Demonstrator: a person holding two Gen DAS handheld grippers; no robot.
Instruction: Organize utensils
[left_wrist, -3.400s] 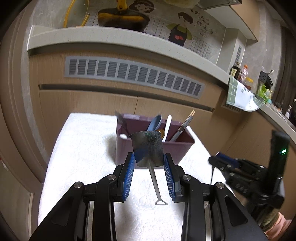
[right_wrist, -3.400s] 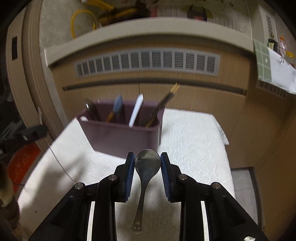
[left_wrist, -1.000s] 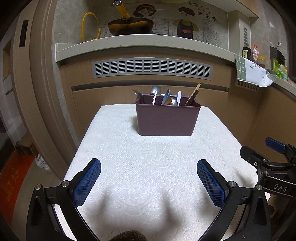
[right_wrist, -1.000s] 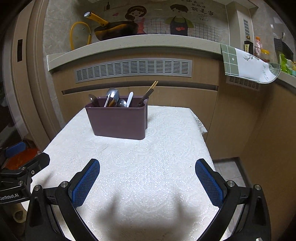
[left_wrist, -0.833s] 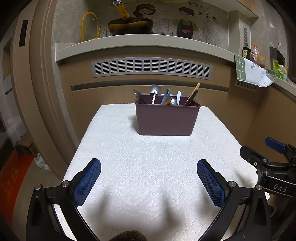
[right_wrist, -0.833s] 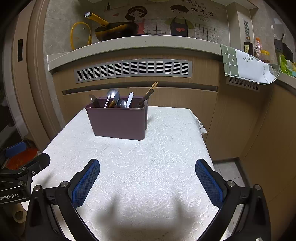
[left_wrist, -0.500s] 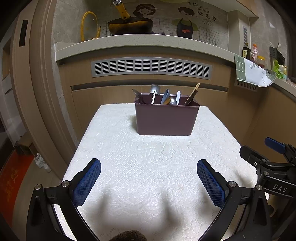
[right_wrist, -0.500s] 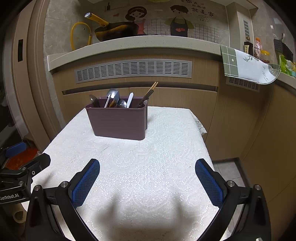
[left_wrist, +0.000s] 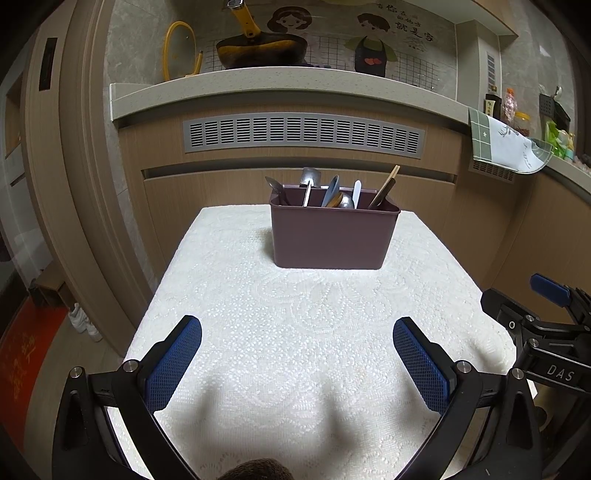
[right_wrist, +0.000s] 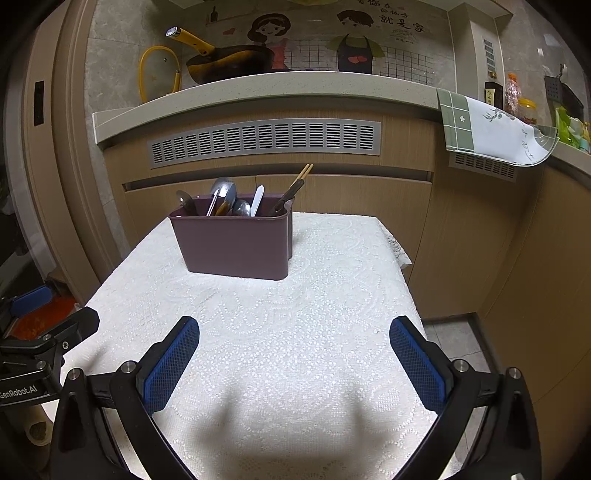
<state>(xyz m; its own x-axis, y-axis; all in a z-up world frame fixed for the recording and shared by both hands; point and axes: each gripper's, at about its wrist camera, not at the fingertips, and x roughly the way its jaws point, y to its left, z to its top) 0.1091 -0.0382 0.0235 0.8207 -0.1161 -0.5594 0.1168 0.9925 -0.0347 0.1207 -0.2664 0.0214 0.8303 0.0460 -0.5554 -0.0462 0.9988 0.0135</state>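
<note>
A dark purple utensil holder (left_wrist: 332, 236) stands at the far end of the table on a white lace cloth (left_wrist: 295, 332). It holds several utensils: metal spoons, a spatula (left_wrist: 309, 177), a white spoon (left_wrist: 357, 192) and wooden chopsticks (left_wrist: 386, 184). It also shows in the right wrist view (right_wrist: 236, 243). My left gripper (left_wrist: 297, 354) is open and empty, well short of the holder. My right gripper (right_wrist: 293, 356) is open and empty too. Each gripper shows at the edge of the other's view.
A wooden cabinet with a grey vent (left_wrist: 303, 134) stands behind the table, topped by a stone counter with a pan (left_wrist: 258, 51). A green-white towel (right_wrist: 491, 129) hangs at the right. The table's right edge (right_wrist: 406, 273) drops to the floor.
Since 3.4 s ago both grippers have let go of the spatula and spoon, which now stand in the holder, and have drawn back and opened wide. Nothing has moved in the last second.
</note>
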